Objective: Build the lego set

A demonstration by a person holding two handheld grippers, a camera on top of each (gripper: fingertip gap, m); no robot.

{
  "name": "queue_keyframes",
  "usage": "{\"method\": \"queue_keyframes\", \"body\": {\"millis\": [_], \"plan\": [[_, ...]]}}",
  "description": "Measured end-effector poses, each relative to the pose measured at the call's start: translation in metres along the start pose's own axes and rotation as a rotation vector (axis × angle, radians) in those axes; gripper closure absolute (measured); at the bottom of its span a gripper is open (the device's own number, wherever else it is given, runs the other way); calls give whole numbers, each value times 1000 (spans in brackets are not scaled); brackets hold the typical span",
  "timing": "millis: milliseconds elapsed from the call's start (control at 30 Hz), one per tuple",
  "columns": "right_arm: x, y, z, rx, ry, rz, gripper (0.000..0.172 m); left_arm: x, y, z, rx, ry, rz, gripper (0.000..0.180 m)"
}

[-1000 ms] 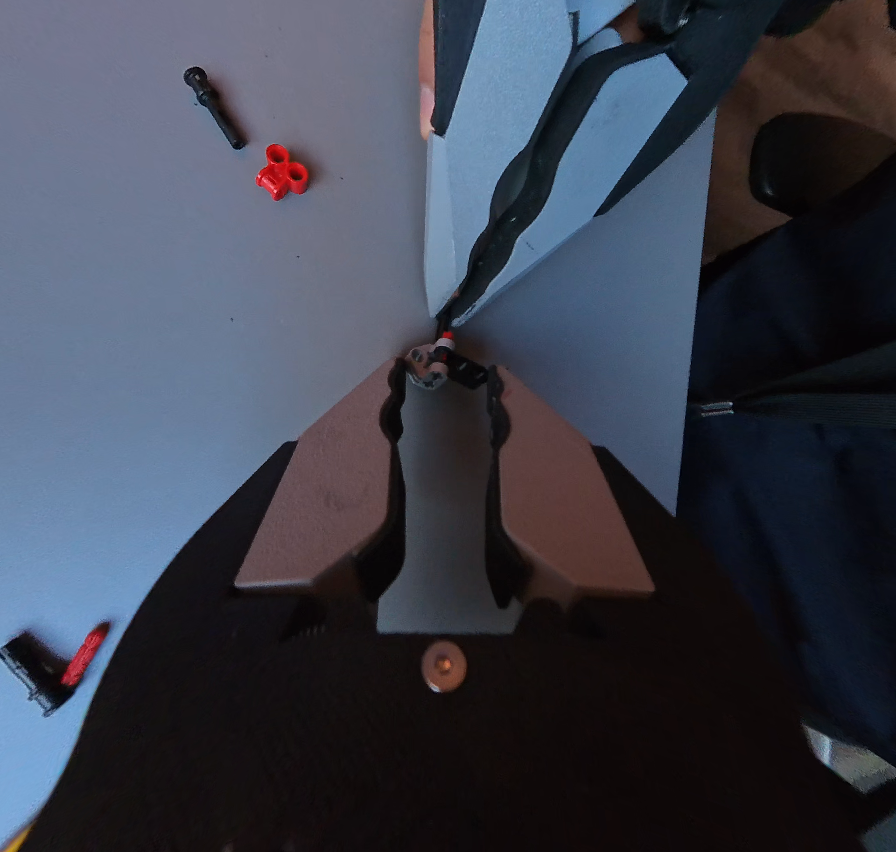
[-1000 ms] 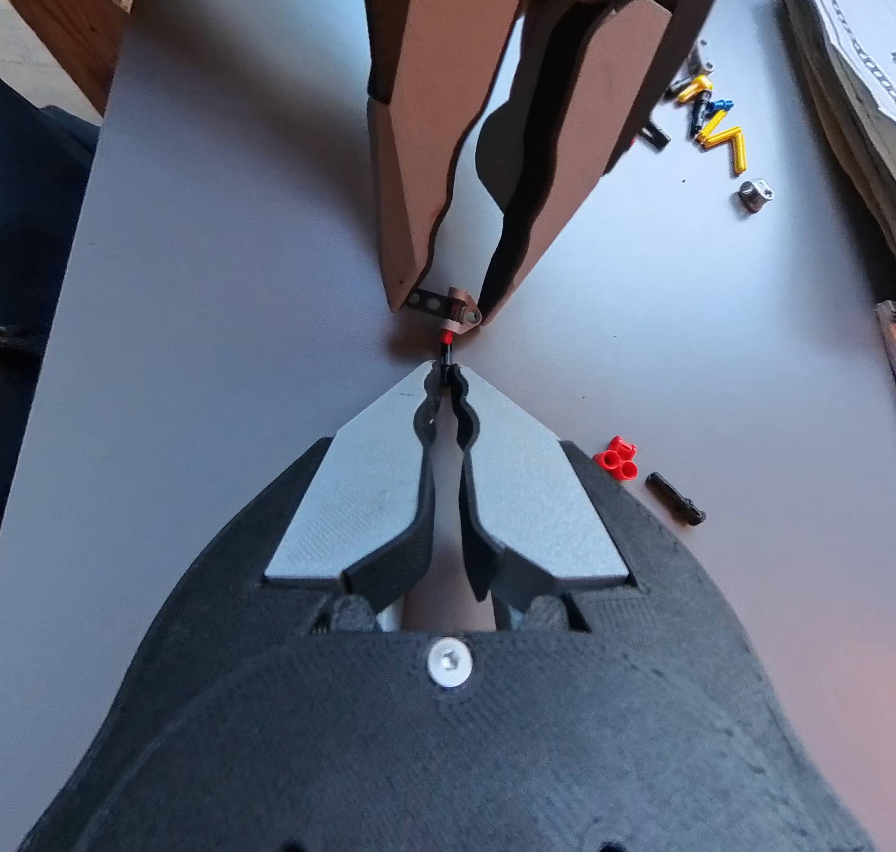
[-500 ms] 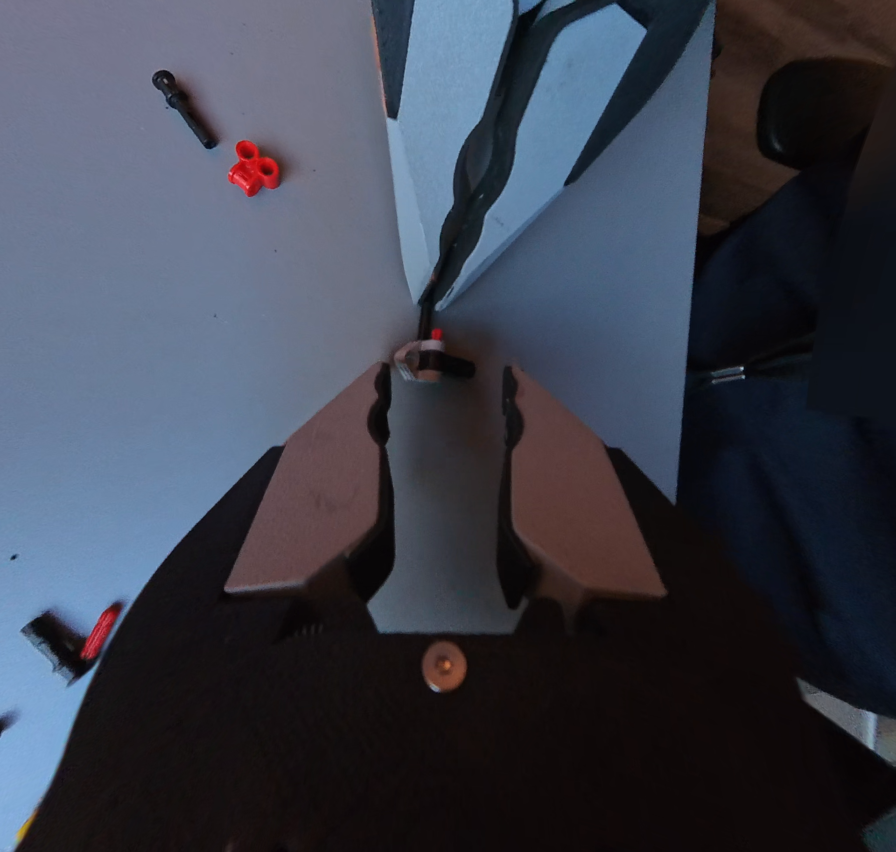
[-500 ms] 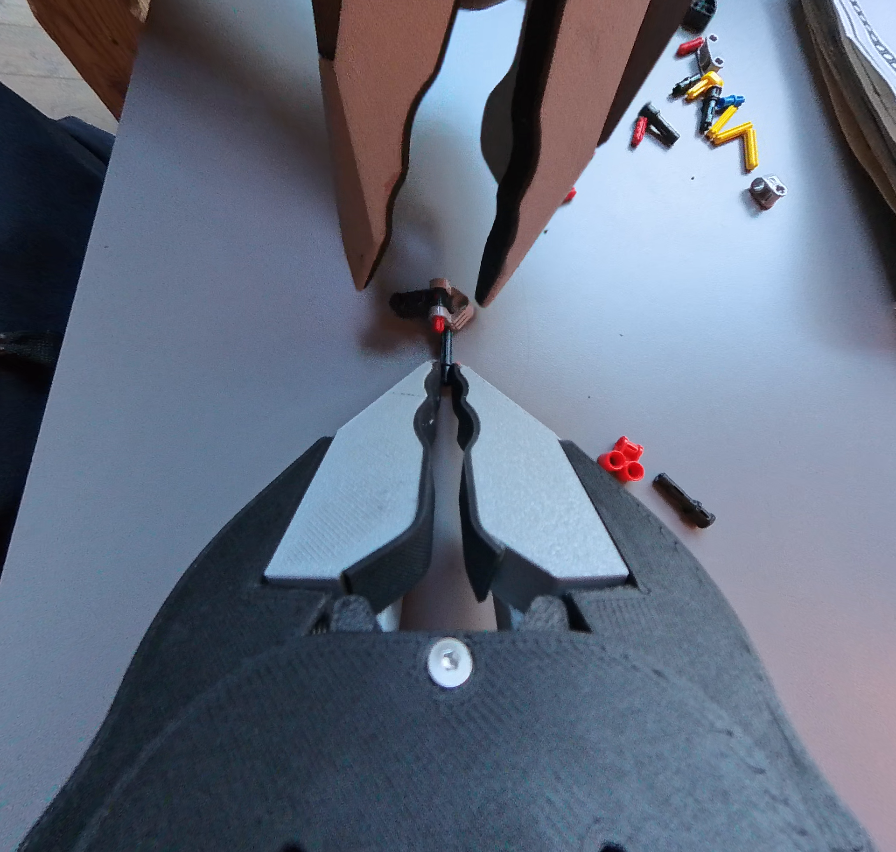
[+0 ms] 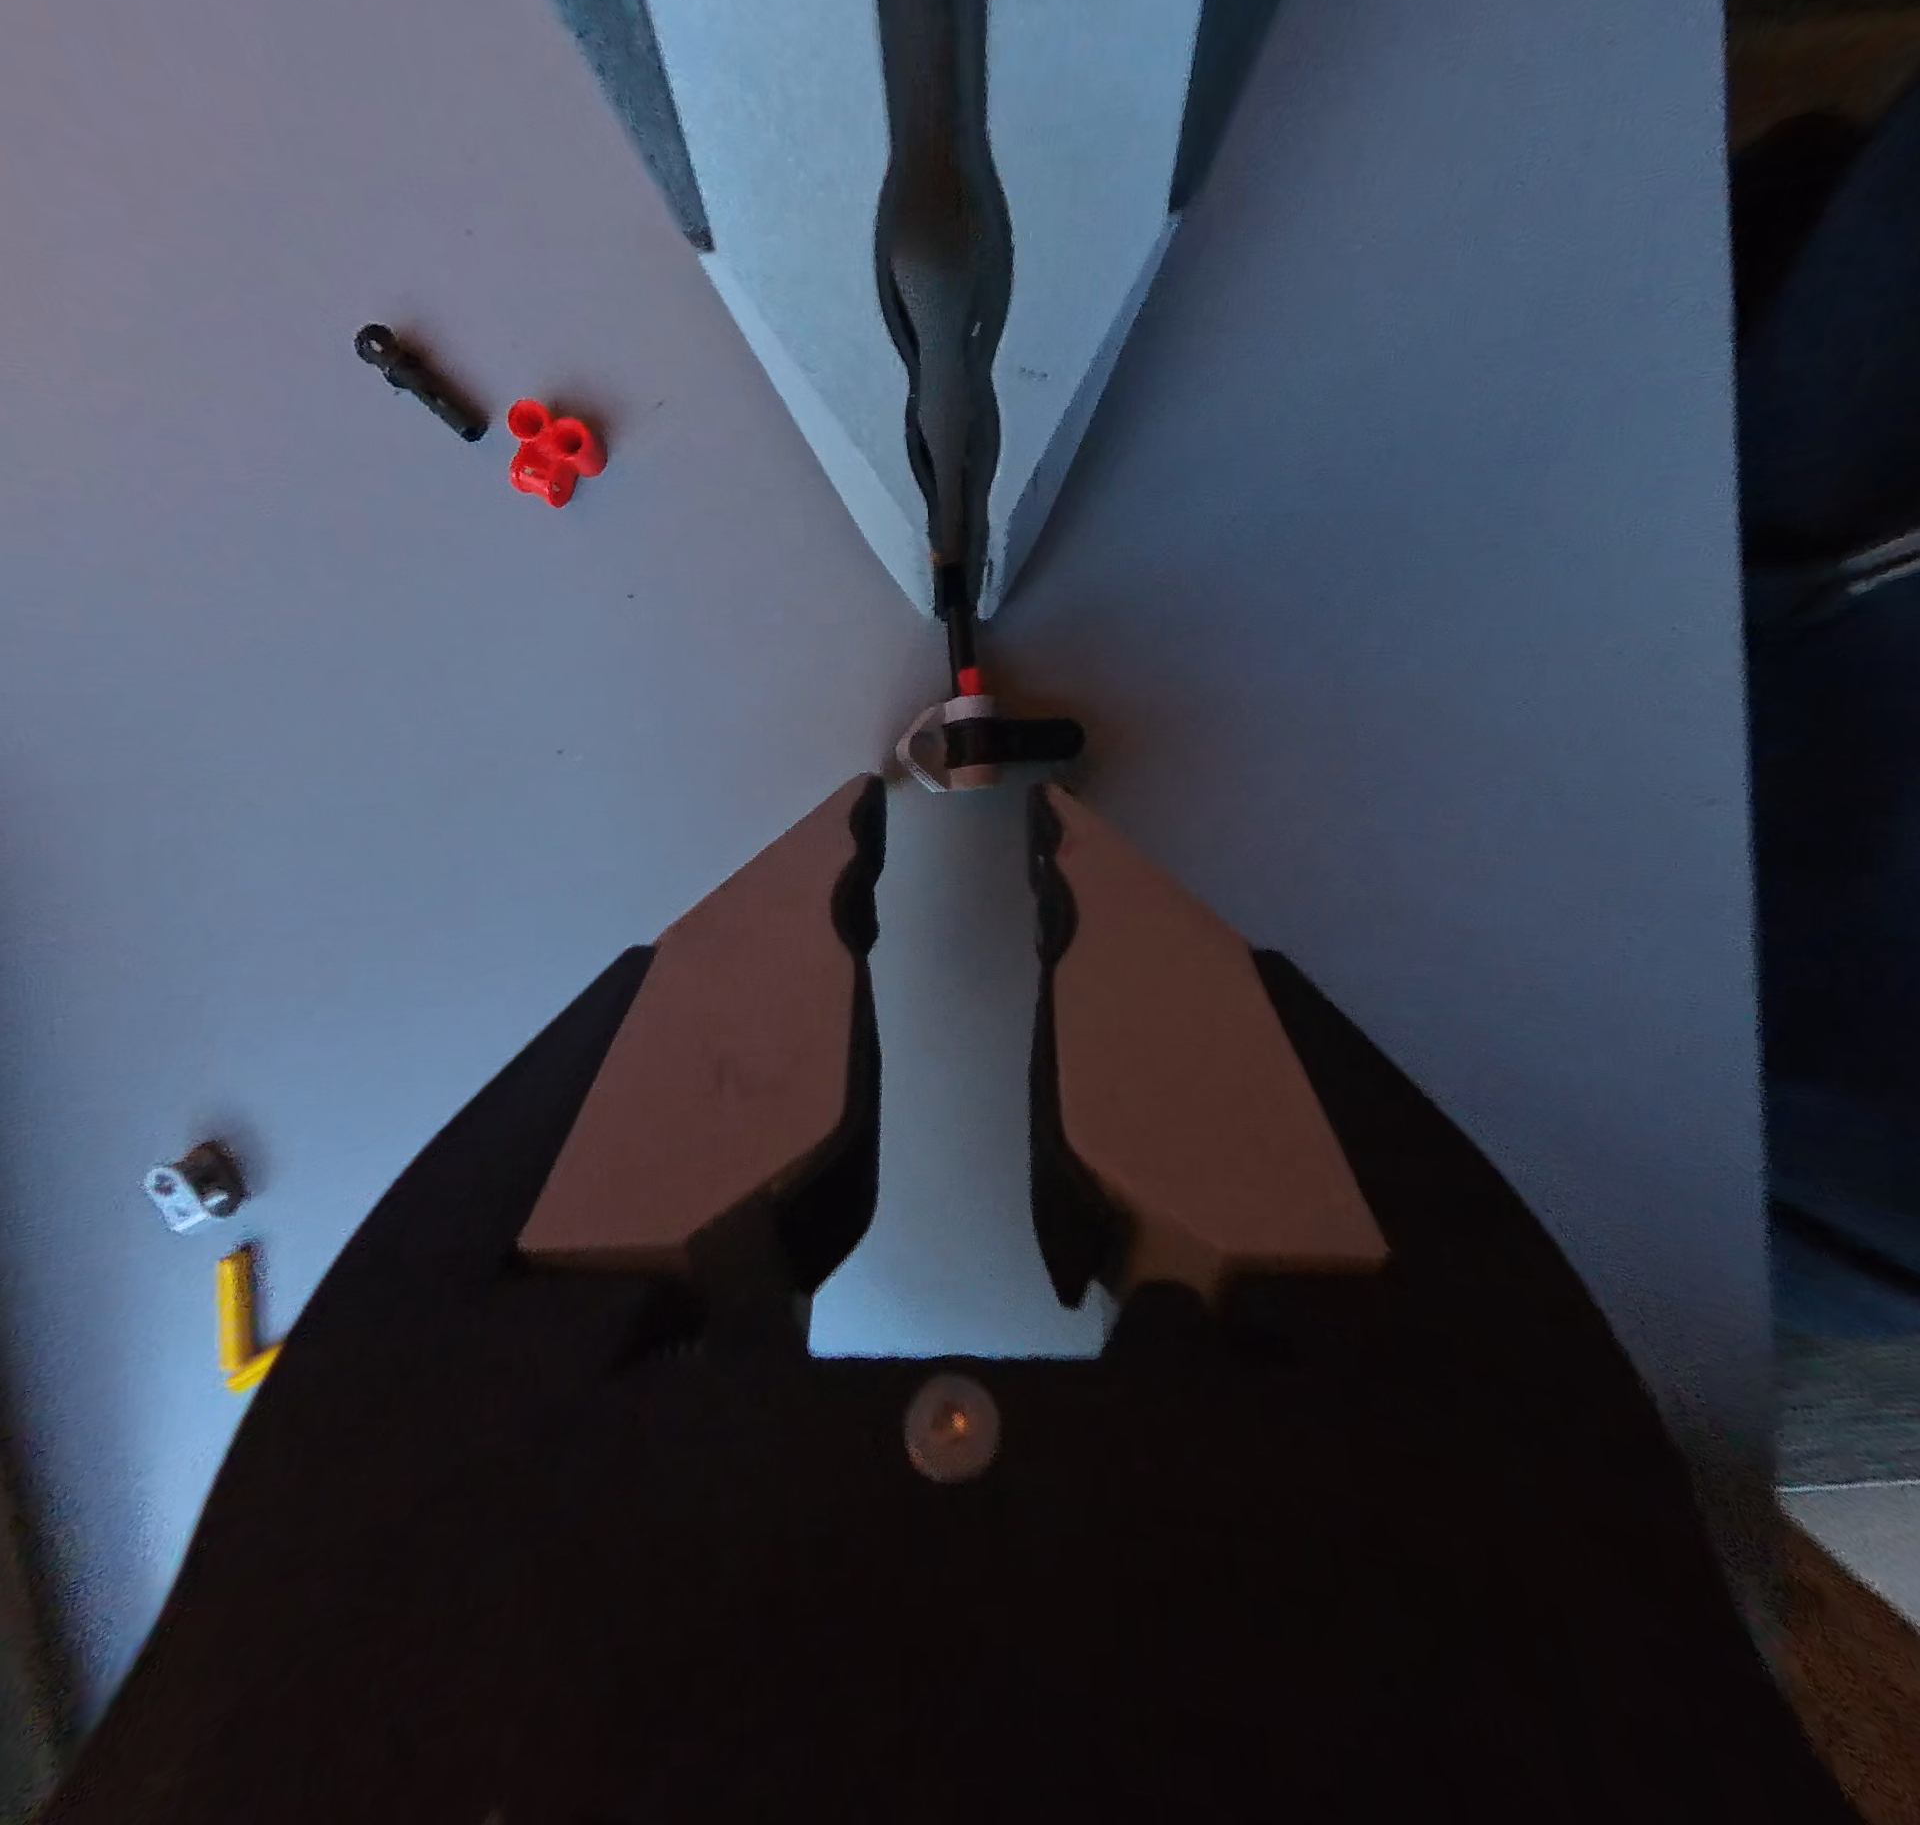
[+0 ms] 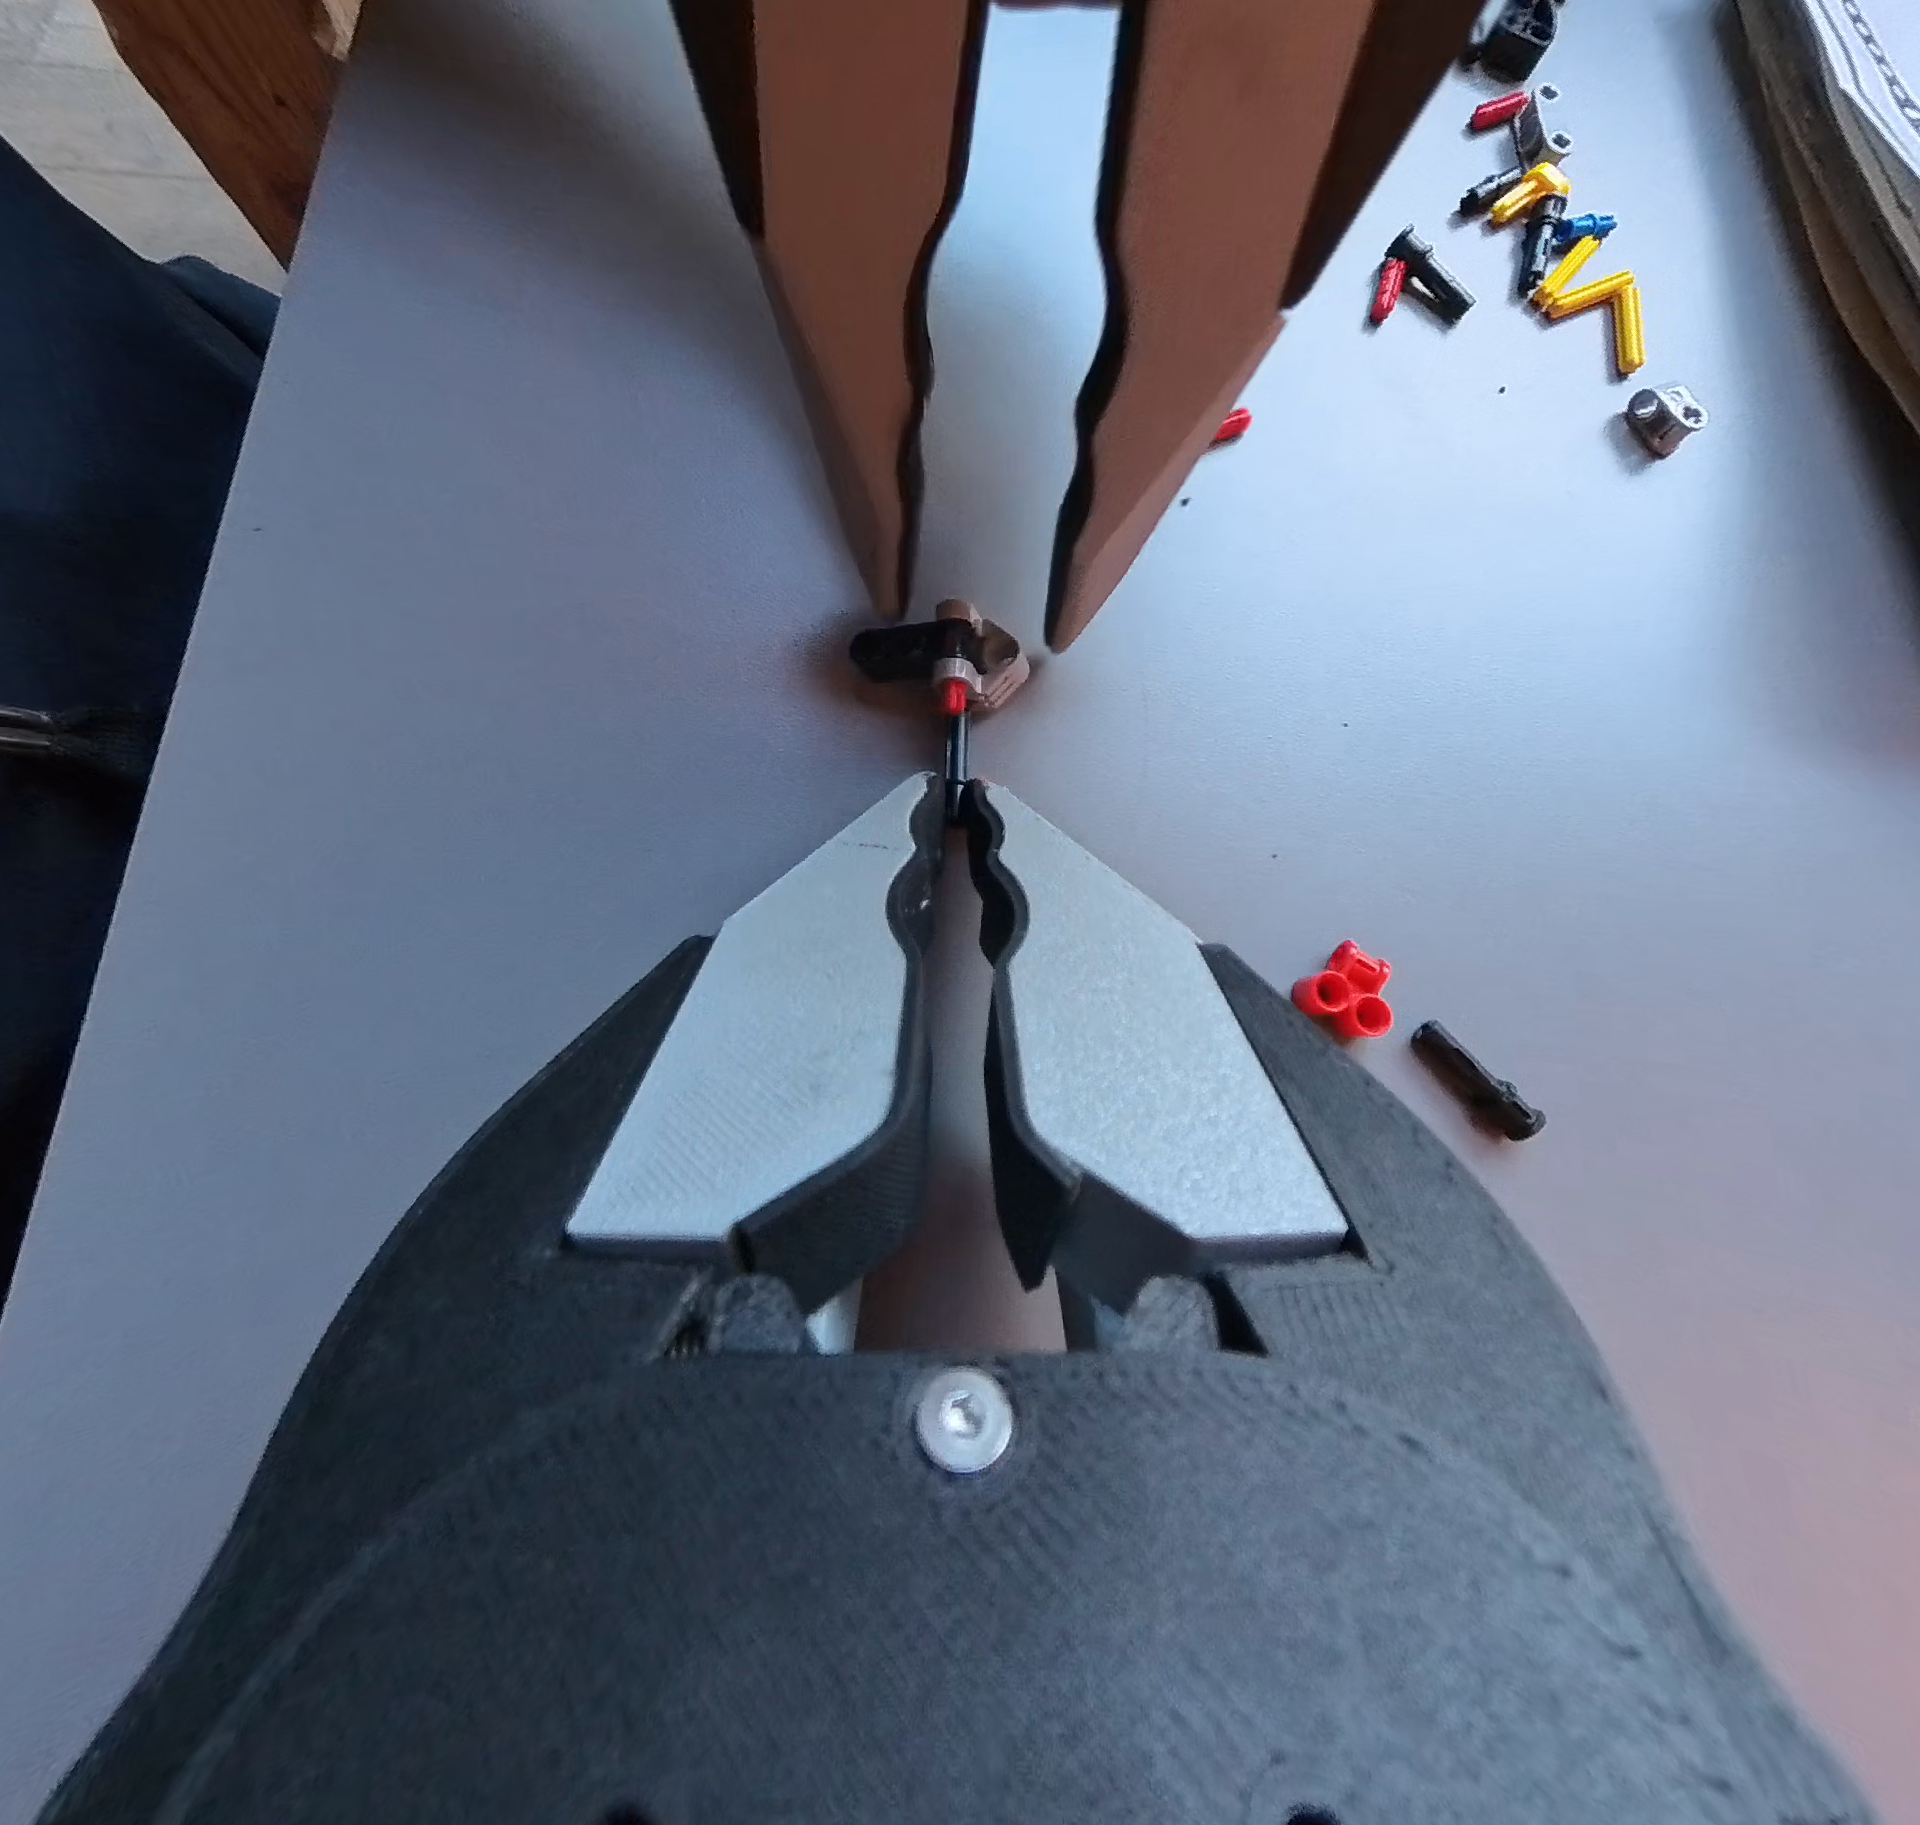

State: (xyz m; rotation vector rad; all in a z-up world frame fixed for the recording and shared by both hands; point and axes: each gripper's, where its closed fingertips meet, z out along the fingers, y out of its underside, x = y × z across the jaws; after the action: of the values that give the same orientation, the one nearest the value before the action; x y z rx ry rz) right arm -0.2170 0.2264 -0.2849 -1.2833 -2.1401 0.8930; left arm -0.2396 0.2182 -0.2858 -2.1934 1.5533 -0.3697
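Note:
My right gripper (image 6: 951,796), with grey fingers, is shut on a thin black axle with a red end (image 6: 956,741). The axle's far end sits in a small assembly (image 6: 935,655), a pale connector with a short black beam, low over the grey table (image 6: 520,528). My left gripper (image 5: 956,790), with brown fingers, is open. Its tips stand just short of the assembly (image 5: 971,741), one on each side, and do not press on it. The right gripper (image 5: 956,601) and axle (image 5: 958,643) face me in the left wrist view. The left gripper (image 6: 977,622) shows in the right wrist view.
A red connector (image 6: 1343,1001) and a black pin (image 6: 1475,1095) lie right of my right gripper. Several small yellow, black, red and blue parts (image 6: 1558,248) and a grey connector (image 6: 1665,419) lie at the far right, beside a paper stack (image 6: 1829,113). The table edge (image 5: 1745,632) runs close. Less than 4 cm separates the two grippers' tips.
The left gripper let go of the assembly, opened wide and drew back, then narrowed again around it without gripping. The assembly turned on the axle. The right gripper stayed shut on the axle.

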Motion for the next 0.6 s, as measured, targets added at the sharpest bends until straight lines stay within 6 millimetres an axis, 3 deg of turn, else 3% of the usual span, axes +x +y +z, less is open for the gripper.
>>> {"method": "queue_keyframes", "body": {"millis": [367, 600], "plan": [[1, 0, 0, -3, 4, 3, 170, -1, -7, 4, 47, -38, 68, 163], [1, -4, -2, 27, 10, -4, 171, 3, -8, 1, 248, 219, -194, 164]]}}
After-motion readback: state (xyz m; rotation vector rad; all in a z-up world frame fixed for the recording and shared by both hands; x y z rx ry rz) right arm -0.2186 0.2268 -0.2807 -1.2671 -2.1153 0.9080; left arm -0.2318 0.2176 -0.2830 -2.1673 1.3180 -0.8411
